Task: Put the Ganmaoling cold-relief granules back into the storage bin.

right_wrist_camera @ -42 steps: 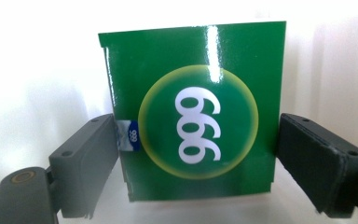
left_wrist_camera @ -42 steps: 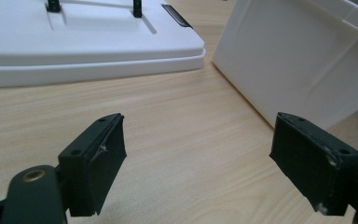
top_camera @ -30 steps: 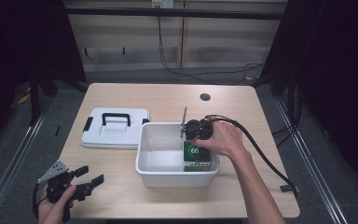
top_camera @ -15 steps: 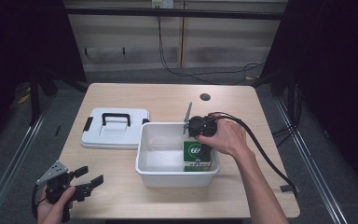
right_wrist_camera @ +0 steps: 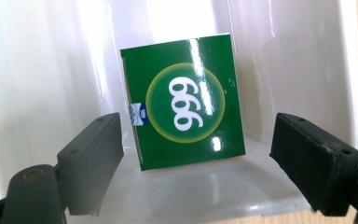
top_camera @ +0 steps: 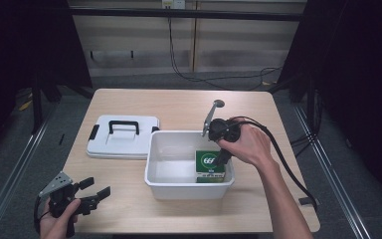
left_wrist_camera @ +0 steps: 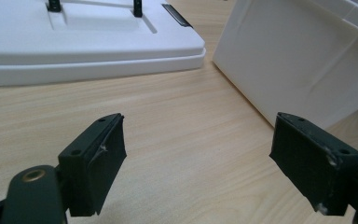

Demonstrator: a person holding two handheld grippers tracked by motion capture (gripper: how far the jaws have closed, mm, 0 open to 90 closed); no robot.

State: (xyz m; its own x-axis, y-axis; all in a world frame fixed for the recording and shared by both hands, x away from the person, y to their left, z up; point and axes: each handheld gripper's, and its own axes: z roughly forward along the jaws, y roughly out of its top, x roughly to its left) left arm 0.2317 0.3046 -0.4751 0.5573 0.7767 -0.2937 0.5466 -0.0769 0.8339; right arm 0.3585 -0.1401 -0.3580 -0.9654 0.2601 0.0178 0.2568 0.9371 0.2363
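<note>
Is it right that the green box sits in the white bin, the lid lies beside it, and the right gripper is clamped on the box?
Not clamped: the right gripper view shows the right gripper open, clear of the green box.

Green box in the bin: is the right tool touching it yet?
Apart. In the right gripper view the open tool shows clear white bin between each jaw and the green box.

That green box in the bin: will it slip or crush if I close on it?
The green box looks like thin glossy carton, so probably light and somewhat slippery. A hard squeeze may dent it. Its flat, square sides suit the right gripper, whose jaws stand open around it. It will likely slide on the bin rather than roll.
</note>
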